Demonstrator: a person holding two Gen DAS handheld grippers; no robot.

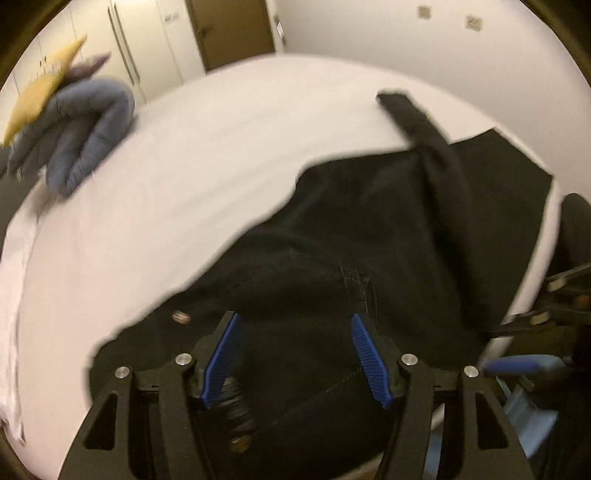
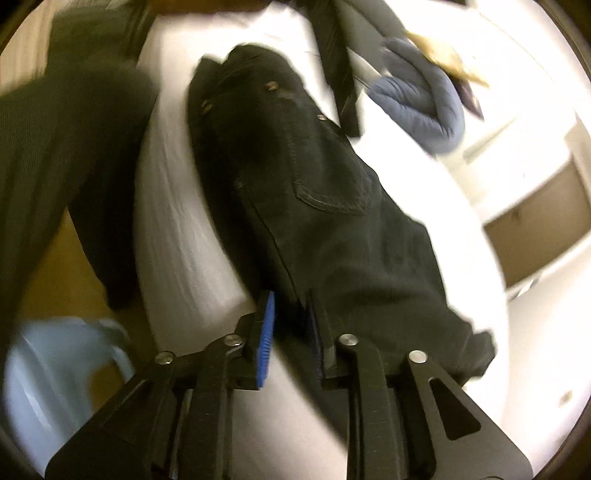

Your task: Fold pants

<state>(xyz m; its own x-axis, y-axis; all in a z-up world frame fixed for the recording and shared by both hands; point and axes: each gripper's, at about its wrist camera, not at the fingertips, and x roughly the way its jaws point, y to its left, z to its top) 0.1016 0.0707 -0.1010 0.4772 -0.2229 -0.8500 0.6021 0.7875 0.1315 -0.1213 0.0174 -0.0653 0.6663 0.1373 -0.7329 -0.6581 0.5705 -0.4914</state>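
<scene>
Both grippers, left gripper (image 1: pixel 295 354) and right gripper (image 2: pixel 290 332), hang unclenched over limp, heavyish black pants (image 2: pixel 295 184); grab, probably, the lower-right hem.

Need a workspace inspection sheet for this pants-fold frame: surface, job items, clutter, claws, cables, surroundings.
Surface: white bed sheet, mostly bare on the far side.
Job's things: black pants lying on the sheet, partly folded, one strip of dark fabric turned over on top; back pocket and rivets show in the right wrist view.
Clutter: rolled blue-grey garment with a yellow cloth on it, near the bed's edge.
Claws: left claw open above the pants, nothing between the pads; right claw partly open, pants fabric between the pads.
Cables: nothing seen.
Surroundings: brown door, white cupboards, pale wall; a dark sleeve beside the bed.
</scene>
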